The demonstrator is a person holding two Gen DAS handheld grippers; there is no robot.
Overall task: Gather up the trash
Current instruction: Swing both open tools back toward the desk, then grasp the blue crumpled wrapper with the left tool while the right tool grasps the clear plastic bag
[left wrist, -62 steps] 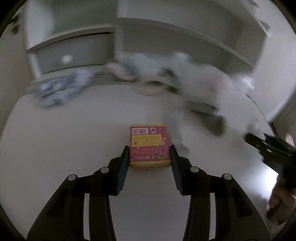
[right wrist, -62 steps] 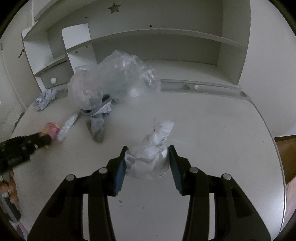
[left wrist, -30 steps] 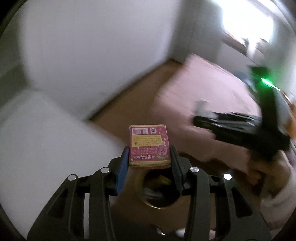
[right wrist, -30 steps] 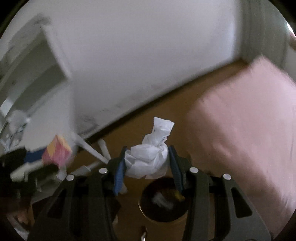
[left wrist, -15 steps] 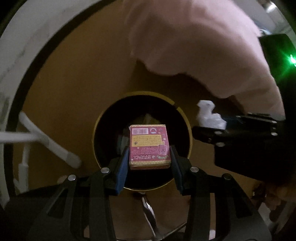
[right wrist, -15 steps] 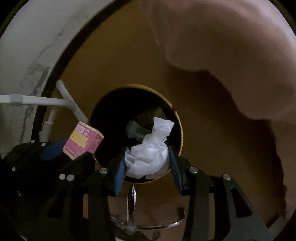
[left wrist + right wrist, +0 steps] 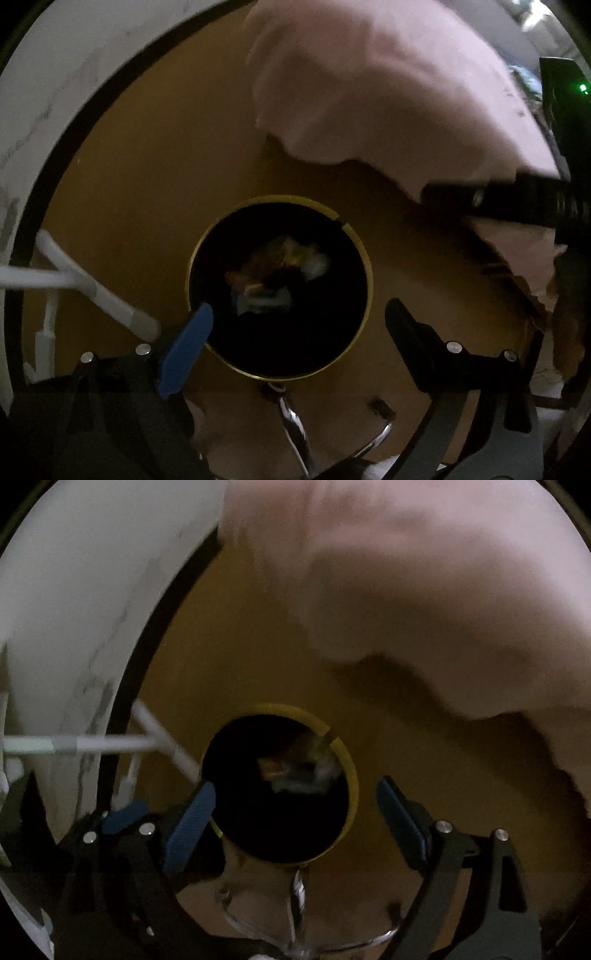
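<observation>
Now; left hand-held gripper [image 7: 295, 332] spread wide over bin [image 7: 365, 266]; right hand-held gripper [image 7: 295, 808] likewise, empty

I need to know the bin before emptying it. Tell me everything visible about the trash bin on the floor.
The trash bin is round, with a thin yellow rim broken by a small gap at its upper right and a black interior. It stands upright and uncovered on the brown floor, seen from above. Mixed, blurry scraps lie at its bottom. Both tongs hang open above it, touching nothing.

Home room, wooden floor [image 7: 140, 177], pink bedding [image 7: 369, 85], bin [image 7: 364, 258]
</observation>
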